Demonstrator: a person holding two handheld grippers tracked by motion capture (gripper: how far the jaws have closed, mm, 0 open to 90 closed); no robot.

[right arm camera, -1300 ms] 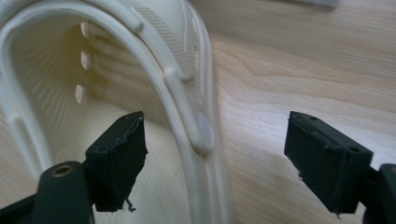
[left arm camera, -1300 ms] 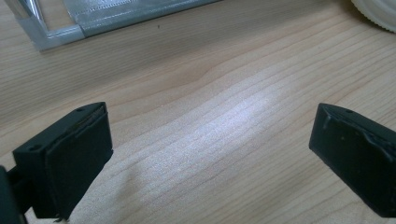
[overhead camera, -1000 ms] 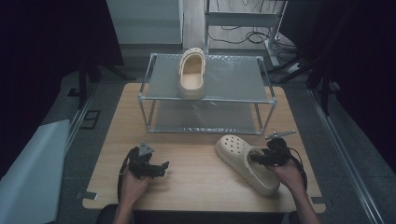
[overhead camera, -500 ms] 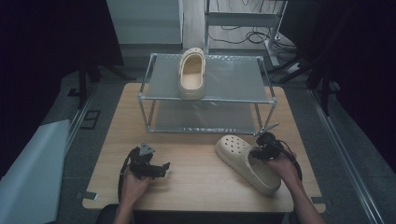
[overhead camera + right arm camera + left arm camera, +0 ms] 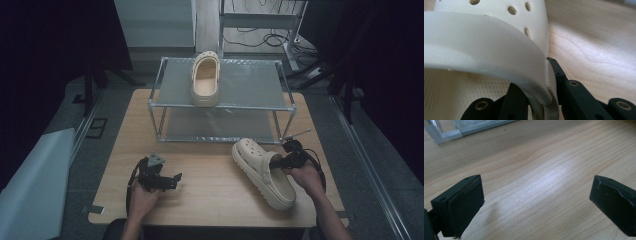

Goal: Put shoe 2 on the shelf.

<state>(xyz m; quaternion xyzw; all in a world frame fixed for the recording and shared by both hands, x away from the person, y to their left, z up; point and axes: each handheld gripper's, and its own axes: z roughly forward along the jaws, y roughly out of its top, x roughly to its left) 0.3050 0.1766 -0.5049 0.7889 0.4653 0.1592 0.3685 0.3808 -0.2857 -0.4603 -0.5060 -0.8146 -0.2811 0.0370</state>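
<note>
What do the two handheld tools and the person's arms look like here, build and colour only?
Both tools are black. The left tool carries a grey three-cornered plate on top, and its jaws are blocky with flat pads. The right tool has ridged pads, round fasteners along its links and a black cable looping behind the hand. Both forearms look bare; no sleeves visible.

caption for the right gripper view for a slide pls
Right gripper clamped on the side wall of a cream clog resting on the wooden table.

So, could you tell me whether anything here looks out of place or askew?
One cream foam clog sits squarely on the metal shelf rack; its mate lies diagonally on the wooden table, the right gripper pinching its side wall. Nothing looks damaged.
</note>
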